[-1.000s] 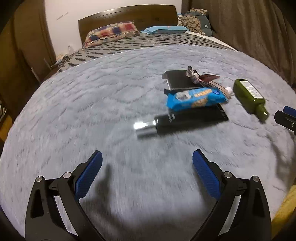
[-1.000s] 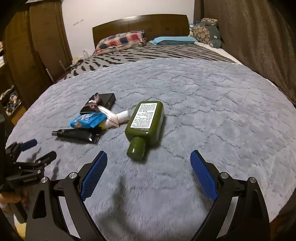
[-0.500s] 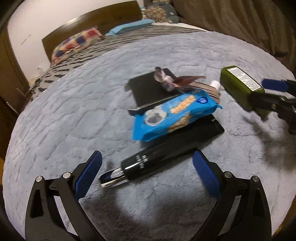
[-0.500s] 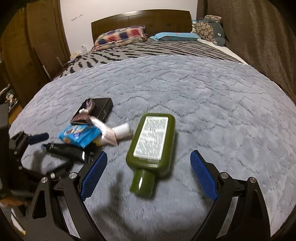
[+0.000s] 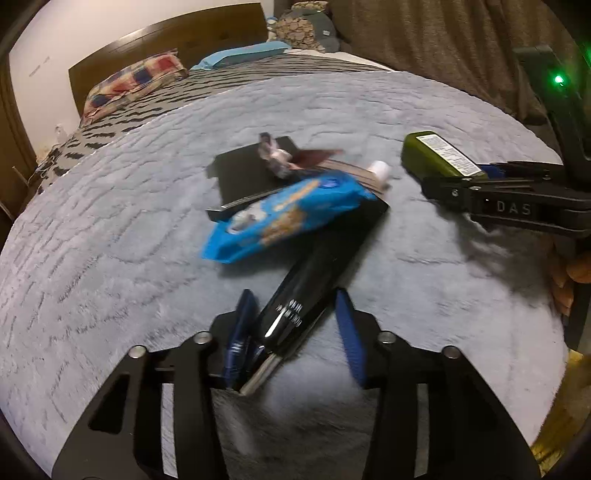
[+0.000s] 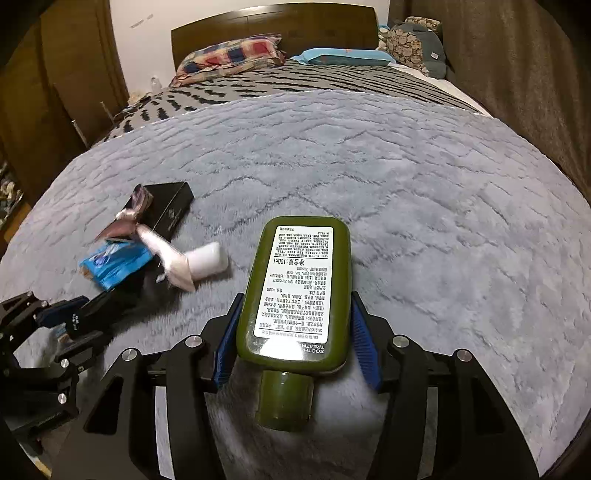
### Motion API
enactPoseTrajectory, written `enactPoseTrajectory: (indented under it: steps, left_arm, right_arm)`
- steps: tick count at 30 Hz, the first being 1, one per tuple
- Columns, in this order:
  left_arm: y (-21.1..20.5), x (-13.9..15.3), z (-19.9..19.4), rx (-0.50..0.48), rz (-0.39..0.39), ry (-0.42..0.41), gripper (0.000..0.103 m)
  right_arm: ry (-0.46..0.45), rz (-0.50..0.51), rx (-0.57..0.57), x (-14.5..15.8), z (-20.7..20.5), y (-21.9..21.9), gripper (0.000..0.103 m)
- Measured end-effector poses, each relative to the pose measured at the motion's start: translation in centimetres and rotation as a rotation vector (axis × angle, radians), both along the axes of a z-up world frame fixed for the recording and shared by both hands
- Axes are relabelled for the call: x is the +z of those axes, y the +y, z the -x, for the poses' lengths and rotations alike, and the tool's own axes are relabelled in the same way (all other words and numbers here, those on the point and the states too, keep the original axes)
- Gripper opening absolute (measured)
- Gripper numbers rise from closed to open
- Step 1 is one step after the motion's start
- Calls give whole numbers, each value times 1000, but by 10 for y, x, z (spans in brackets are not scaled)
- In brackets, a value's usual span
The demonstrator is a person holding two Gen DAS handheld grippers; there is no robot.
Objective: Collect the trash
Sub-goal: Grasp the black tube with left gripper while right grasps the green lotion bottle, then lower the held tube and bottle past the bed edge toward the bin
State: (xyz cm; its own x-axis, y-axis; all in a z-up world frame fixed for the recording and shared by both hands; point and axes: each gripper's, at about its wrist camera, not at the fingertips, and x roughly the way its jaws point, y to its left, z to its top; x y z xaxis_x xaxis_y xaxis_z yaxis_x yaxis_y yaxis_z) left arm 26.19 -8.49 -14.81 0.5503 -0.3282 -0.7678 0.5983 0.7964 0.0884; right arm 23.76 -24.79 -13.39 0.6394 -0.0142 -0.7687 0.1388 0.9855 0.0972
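left gripper (image 5: 293, 332): fingers flank glossy black tube (image 5: 317, 273), right pad apart. right gripper (image 6: 295, 339): pads pinching flat olive-green plastic bottle (image 6: 299, 291). grey plush blanket (image 6: 424, 206) beneath.

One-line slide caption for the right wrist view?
Right gripper closes around a green bottle lying label-up on the grey blanket.

Grey plush blanket (image 6: 406, 177) covers bed; wooden headboard (image 6: 273, 26), brown curtains (image 6: 517, 74).
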Motion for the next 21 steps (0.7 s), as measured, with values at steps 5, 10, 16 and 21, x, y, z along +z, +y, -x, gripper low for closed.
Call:
enactPoseTrajectory:
  steps: [5,10,16,21]
  left_arm:
    - [-8,0,22,-26,19,-3,28]
    - [-5,0,42,37,82,44,25]
    - [2,3,80,88,134,74,23]
    - [8,6,112,111,171,87,23]
  right_arm:
    - [-13,-10,25,2,25,0,54]
    - [-34,-10,55,5,60,3,54]
    - [-51,-8,89,8,103,14,54]
    - [-60,-25,137,8,135,29,54]
